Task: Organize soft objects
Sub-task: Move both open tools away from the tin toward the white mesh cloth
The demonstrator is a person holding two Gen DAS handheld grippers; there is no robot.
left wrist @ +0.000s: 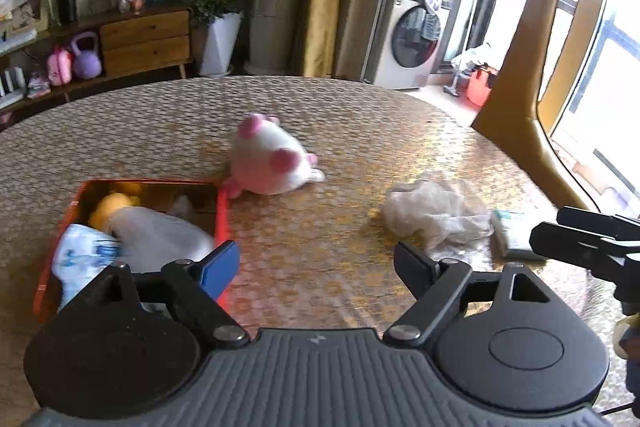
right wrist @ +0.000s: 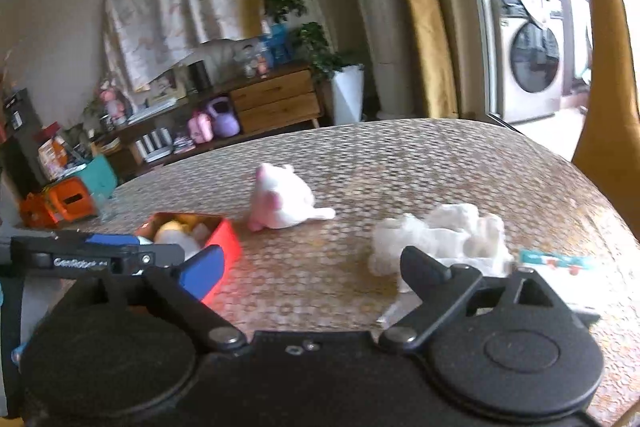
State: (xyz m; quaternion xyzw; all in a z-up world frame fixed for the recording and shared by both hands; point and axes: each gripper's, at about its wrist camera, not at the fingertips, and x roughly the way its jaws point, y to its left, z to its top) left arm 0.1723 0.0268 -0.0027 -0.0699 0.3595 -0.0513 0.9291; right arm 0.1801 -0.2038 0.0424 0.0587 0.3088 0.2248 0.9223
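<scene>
From the left wrist we see into the red box at lower left — a white bag and something yellow inside; the right wrist shows mostly its outer wall. The plush, white with pink patches, lies mid-counter beside the box. Left hand-held gripper and right hand-held gripper — both spread apart, nothing between.

Black ribbed tool, blue pad, silver pivot screws

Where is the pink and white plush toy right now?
The plush toy lies on the table near mid-frame in both wrist views, just beyond the red box's far right corner, left of the crumpled plastic bag.
</scene>
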